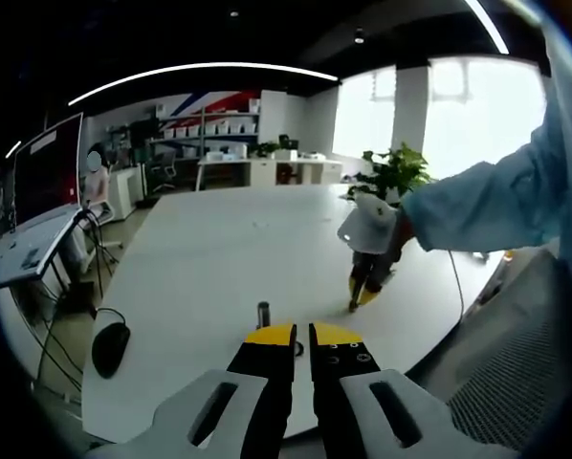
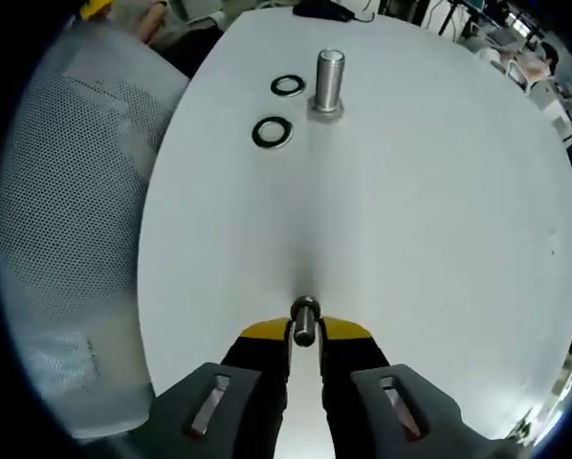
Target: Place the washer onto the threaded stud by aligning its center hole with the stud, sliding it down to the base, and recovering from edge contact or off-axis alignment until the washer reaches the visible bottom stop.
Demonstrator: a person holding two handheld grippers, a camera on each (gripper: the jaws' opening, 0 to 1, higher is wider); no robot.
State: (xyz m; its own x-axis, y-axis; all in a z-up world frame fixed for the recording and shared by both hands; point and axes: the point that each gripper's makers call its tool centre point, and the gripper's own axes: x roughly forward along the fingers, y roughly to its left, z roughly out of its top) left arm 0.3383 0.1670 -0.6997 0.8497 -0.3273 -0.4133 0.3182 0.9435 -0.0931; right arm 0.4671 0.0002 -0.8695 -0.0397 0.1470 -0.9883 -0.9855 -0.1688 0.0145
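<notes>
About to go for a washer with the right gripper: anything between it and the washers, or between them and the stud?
Nothing on the table: bare top up to the nearer washer, which lies flat beside the stud. But the right gripper already has a small metal piece between its jaws.

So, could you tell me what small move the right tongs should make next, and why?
Probably carry the right tongs forward toward the stud: they grip a small metal piece, likely a washer, well short of the upright stud, where two washers lie flat beside it.
</notes>
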